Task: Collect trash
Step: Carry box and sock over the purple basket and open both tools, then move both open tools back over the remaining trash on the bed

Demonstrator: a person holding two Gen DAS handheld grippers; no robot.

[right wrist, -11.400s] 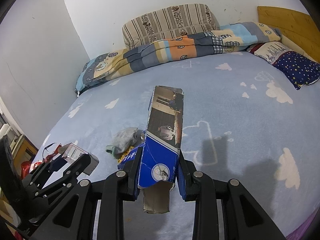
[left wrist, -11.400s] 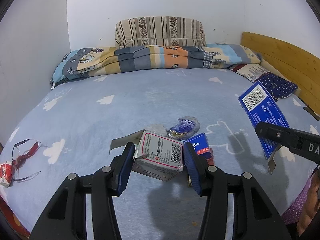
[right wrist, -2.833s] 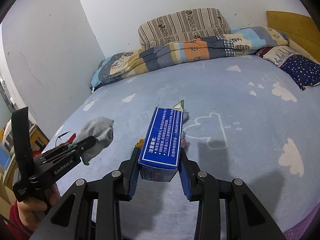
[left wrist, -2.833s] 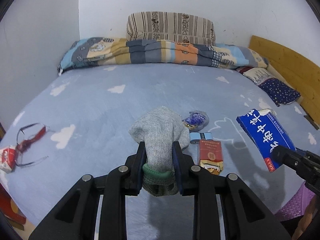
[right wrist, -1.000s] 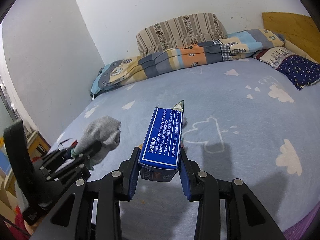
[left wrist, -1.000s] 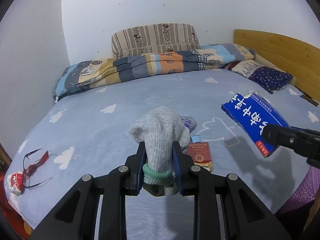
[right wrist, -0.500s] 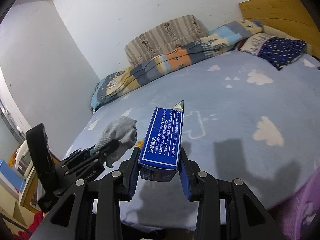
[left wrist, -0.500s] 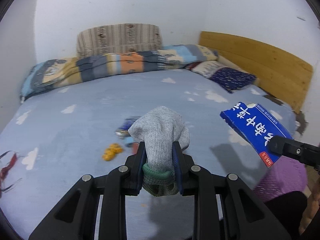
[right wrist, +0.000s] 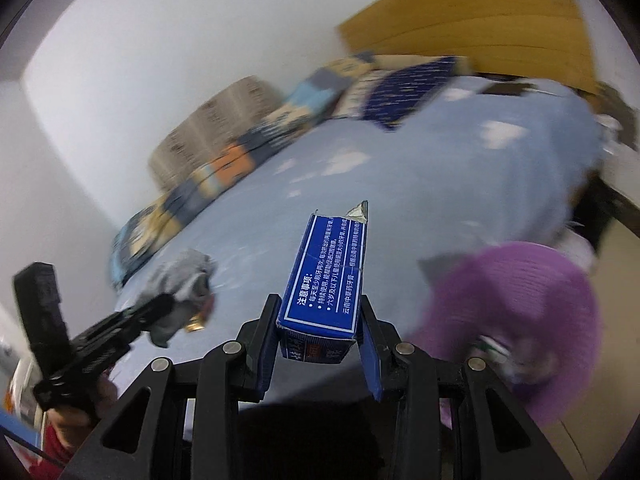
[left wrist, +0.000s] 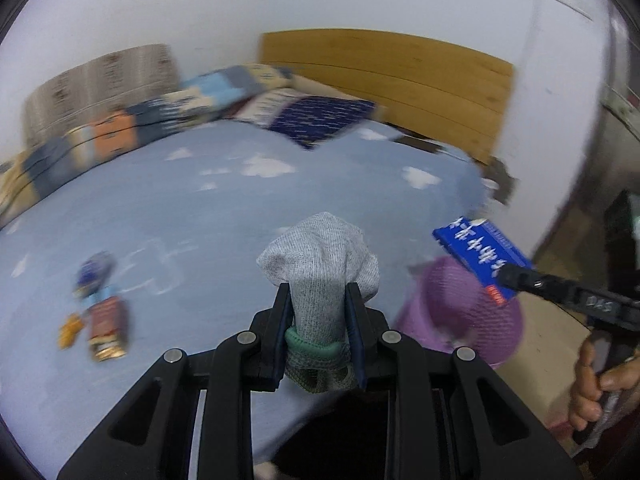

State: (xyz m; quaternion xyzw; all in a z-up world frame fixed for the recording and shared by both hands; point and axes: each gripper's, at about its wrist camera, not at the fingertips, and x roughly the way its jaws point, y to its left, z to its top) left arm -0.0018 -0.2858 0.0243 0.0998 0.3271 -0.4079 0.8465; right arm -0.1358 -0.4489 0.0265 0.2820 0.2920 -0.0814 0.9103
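Note:
My left gripper [left wrist: 319, 309] is shut on a grey sock [left wrist: 320, 264] with a green cuff, held above the bed's edge. My right gripper [right wrist: 320, 322] is shut on a blue toothpaste box [right wrist: 326, 276]. The box also shows in the left wrist view [left wrist: 478, 254], over a purple mesh bin [left wrist: 468, 312] on the floor beside the bed. The bin shows at the right of the right wrist view [right wrist: 516, 312]. A red packet [left wrist: 108, 328], an orange scrap [left wrist: 68, 330] and a blue wrapper [left wrist: 94, 272] lie on the bed.
The bed has a light blue cloud sheet [left wrist: 200, 208], a folded quilt [left wrist: 132, 132] and pillows at the far side, and a wooden headboard [left wrist: 400, 80]. The floor [left wrist: 548, 344] lies right of the bin. Both views are motion-blurred.
Both grippers have swung to the right, away from the bed's middle. The purple bin has come into fuller view, and the blue box now hangs over it. Both grips are unchanged.

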